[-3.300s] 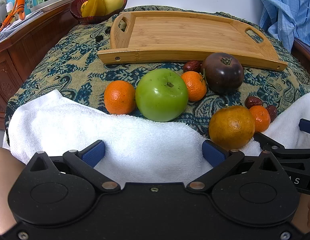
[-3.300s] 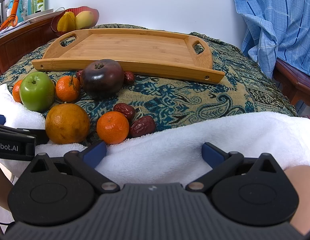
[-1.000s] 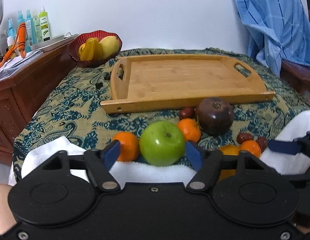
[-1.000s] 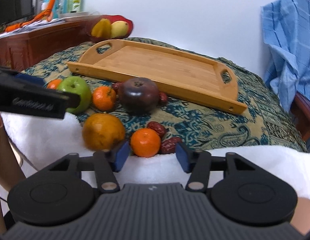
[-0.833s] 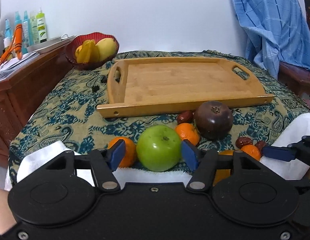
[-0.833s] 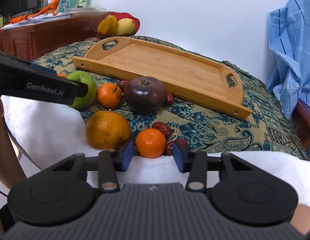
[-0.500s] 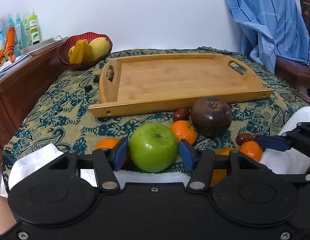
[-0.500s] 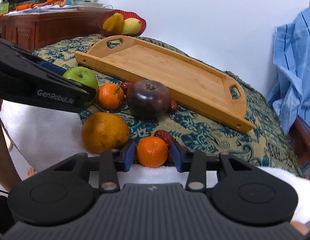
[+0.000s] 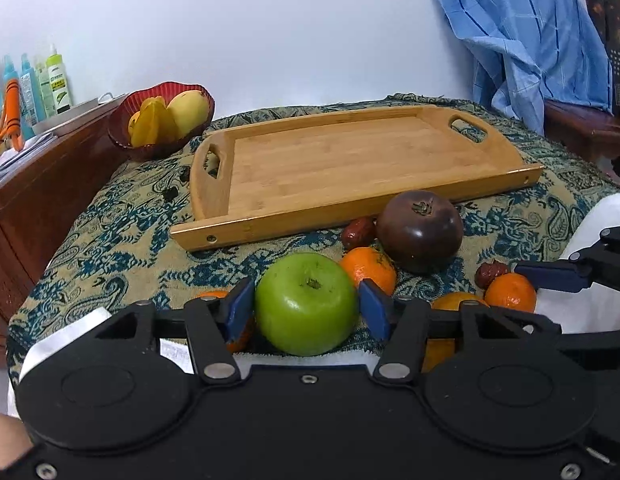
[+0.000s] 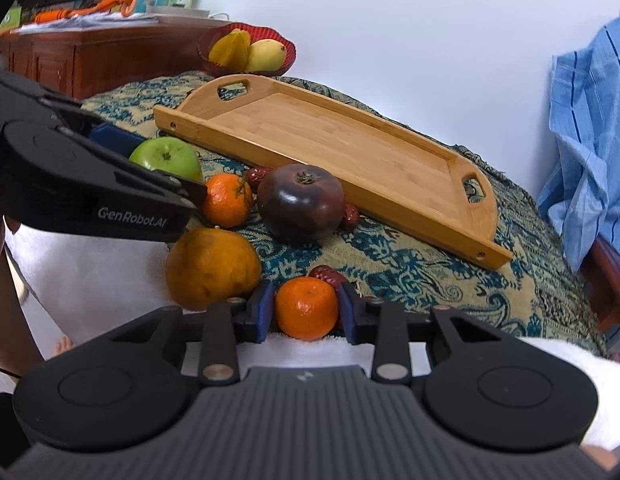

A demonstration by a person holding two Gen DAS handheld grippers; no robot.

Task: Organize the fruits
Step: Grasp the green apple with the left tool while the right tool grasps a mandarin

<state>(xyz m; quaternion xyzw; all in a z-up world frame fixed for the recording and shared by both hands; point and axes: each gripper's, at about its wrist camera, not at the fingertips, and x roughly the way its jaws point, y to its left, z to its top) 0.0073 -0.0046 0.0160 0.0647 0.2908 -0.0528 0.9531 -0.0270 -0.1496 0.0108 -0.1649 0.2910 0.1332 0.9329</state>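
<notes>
My left gripper (image 9: 307, 307) is shut on a green apple (image 9: 306, 304), its blue pads (image 9: 239, 309) against both sides. My right gripper (image 10: 306, 312) is shut on a small orange mandarin (image 10: 306, 307), which also shows in the left wrist view (image 9: 510, 292). An empty bamboo tray (image 9: 350, 168) lies behind the fruit. A dark purple round fruit (image 9: 420, 230), another mandarin (image 9: 370, 268), a larger orange (image 10: 212, 268) and red dates (image 9: 358, 231) lie on the patterned cloth (image 9: 122, 232). The green apple (image 10: 166, 158) shows behind the left gripper's body in the right wrist view.
A red bowl (image 9: 162, 120) of yellow fruit stands at the back left beside a wooden cabinet (image 9: 34, 176) with bottles. A white towel (image 10: 102, 276) covers the near edge. A blue shirt (image 9: 530, 40) hangs at the right over a wooden chair.
Both grippers moved forward from the towel to the fruit and closed, the left around the green apple, the right around the small mandarin.
</notes>
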